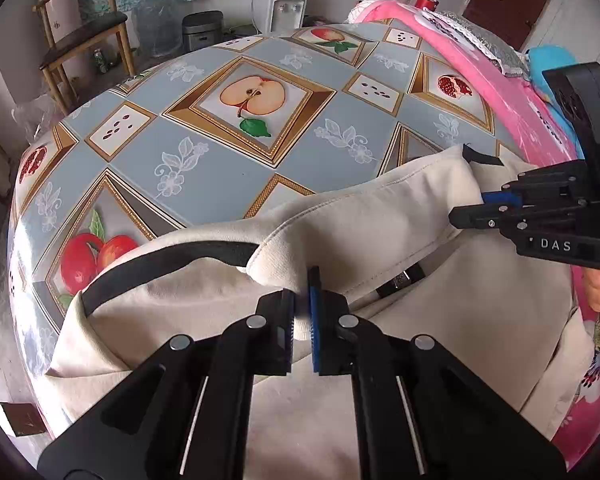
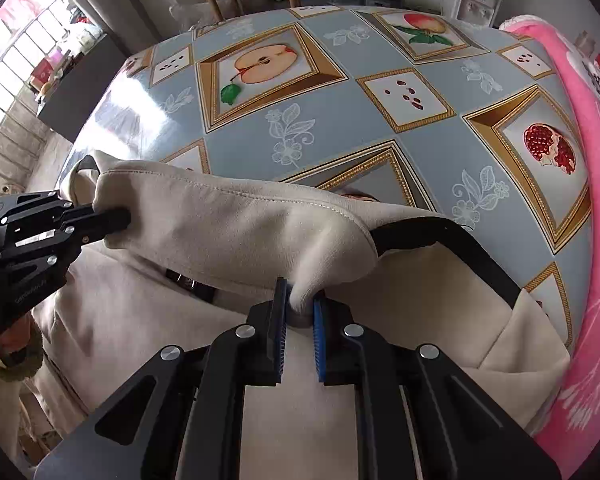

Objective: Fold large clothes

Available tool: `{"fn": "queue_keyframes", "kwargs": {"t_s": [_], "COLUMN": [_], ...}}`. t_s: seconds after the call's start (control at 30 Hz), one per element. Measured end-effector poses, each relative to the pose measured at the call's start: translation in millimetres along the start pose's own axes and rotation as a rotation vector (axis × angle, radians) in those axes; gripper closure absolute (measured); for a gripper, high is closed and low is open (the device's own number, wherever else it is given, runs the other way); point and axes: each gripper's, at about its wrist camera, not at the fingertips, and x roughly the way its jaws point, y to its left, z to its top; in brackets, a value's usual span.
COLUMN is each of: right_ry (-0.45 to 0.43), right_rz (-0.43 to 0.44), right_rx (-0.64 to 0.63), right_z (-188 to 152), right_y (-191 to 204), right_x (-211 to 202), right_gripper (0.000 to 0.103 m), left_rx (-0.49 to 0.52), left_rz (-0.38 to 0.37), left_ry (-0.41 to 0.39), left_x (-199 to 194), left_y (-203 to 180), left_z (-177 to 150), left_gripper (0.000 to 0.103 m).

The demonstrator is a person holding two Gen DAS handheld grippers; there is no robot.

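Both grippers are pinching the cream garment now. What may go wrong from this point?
1. The left gripper and right gripper each pinch only a small bunch of the garment, so cloth may slip out when lifted.
2. The black strap lies loose near the fold and may get trapped inside it.
3. Much of the garment hangs off the table edge, so its weight may drag the fold crooked.

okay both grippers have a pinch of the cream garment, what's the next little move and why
Probably lift both together and carry the fold toward the far side of the table. The left gripper and right gripper each pinch the cream garment, its stitched edge raised between them, the rest lying flat below.
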Motion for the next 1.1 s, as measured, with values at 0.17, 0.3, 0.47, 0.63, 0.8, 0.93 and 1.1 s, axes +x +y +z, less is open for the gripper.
{"fn": "queue_keyframes", "kwargs": {"t_s": [0.17, 0.3, 0.47, 0.63, 0.8, 0.93, 1.1], "right_ry": [-0.015, -0.017, -0.071, -0.233, -0.208, -0.098, -0.077], "right_rz": [0.07, 0.115, 0.052, -0.007, 0.166, 0.135, 0.196], "right_rx": [-0.008, 0.035, 0.115, 0.077, -0.074, -0.113, -0.09], "right_z": [-26, -36, -38, -34, -18, -12, -17], "right_y": [-12, -20, -37, -24, 36, 54, 44], "right_x": [-2, -3, -31, -72, -43, 5, 7], "right_gripper": [0.09, 0.087, 0.065, 0.065, 0.082, 0.09, 0.094], "left_rx": [0.079, 0.104, 0.097, 0.1, 0.098, 0.067, -0.031], "left_rz": [0.006, 0.016, 0.005, -0.001, -0.002, -0.023, -0.064], "left_ry": [0.01, 0.008, 0.019, 0.022, 0.022, 0.013, -0.04], "left_x": [-3, -3, -1, -1, -1, -3, -33], "left_y": [-10, -13, -11, -10, -10, -3, 23], "left_z": [-22, -25, -24, -23, -23, -25, -31], "left_gripper": [0.096, 0.095, 0.094, 0.094, 0.094, 0.091, 0.08]}}
